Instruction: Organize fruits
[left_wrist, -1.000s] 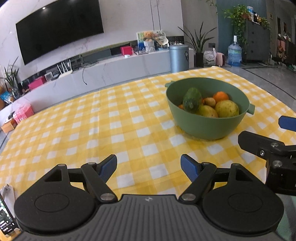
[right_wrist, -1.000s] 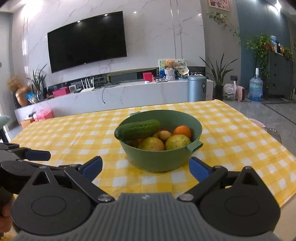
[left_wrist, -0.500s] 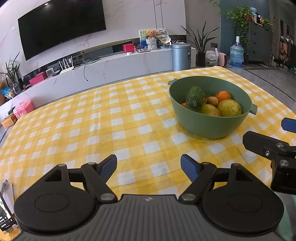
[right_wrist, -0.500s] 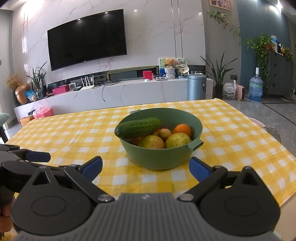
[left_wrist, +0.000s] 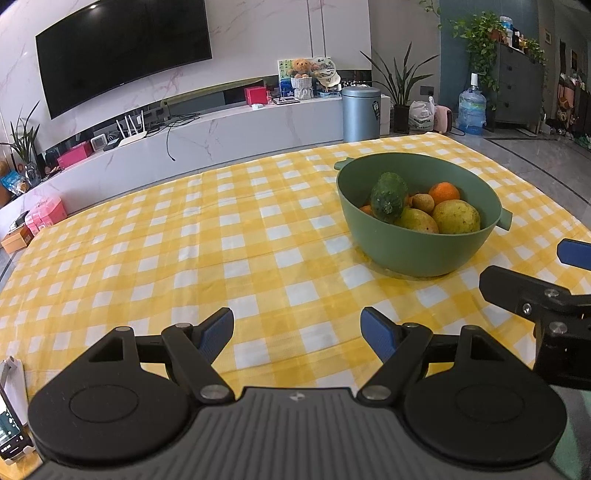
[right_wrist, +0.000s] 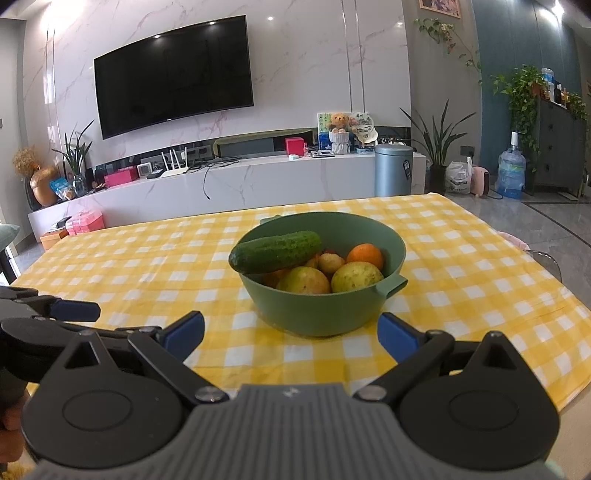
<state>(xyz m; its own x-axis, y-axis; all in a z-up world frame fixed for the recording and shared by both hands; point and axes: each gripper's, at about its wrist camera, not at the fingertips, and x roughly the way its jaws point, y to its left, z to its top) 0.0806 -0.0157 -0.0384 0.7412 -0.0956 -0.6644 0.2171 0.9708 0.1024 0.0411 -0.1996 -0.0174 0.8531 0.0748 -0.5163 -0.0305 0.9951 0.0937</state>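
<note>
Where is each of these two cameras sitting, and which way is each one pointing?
Left wrist: sits on the left tongs, open, looking across the checked tablecloth; the bowl lies ahead to its right, the right tongs' tip at the right edge.
Right wrist: sits on the right tongs, open, facing the bowl straight on; the left tongs intrude at left.
Both share the bowl, cucumber and television wall.

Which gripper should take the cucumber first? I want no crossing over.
Probably right: the right gripper faces the green bowl head-on, with the cucumber on top. The left gripper sits off to the bowl's side.
</note>
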